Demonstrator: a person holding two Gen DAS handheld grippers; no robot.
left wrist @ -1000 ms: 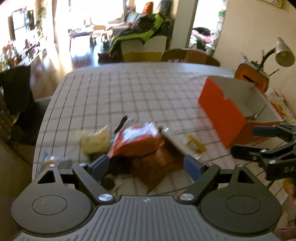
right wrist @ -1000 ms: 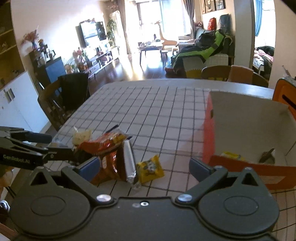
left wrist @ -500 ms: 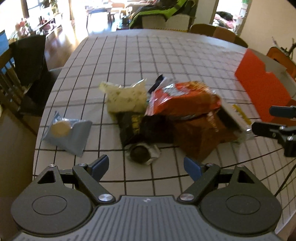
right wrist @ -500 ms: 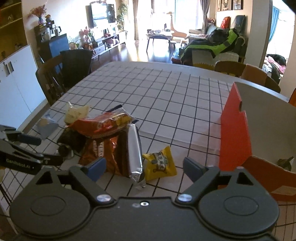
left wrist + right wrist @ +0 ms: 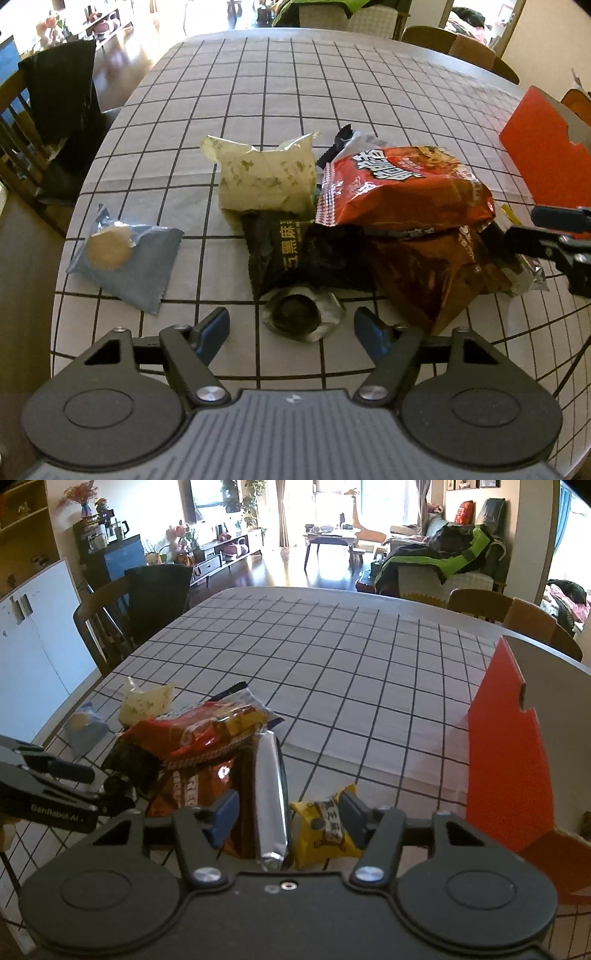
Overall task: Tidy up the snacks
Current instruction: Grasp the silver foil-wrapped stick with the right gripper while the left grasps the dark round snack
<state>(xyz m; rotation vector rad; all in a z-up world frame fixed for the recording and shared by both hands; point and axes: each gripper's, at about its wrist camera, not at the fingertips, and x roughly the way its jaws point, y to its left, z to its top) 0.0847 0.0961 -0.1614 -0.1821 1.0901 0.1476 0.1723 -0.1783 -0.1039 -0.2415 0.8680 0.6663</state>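
Both grippers come down on the snack pile near the front edge of the worktop (image 5: 295,92), with the orange box (image 5: 506,760) standing to its right, a few items already visible inside. The left gripper (image 5: 291,326) has its jaws closing around a small round dark cake in a clear wrapper (image 5: 299,315), which lies between them but is not yet pinched. The right gripper (image 5: 288,814) is also closing; a silver packet (image 5: 271,797) and a yellow packet (image 5: 325,823) both sit between its jaws, with no contact to be seen. To do this well, each grip should take one item only: the right should likely centre on the silver packet or the yellow one, not both, or one may slip out on the lift. The left should press low and gently, since the wrapper is slick and the cake soft. The red bag (image 5: 402,184) and brown bag (image 5: 436,273) lie stacked close by and could be dragged along.
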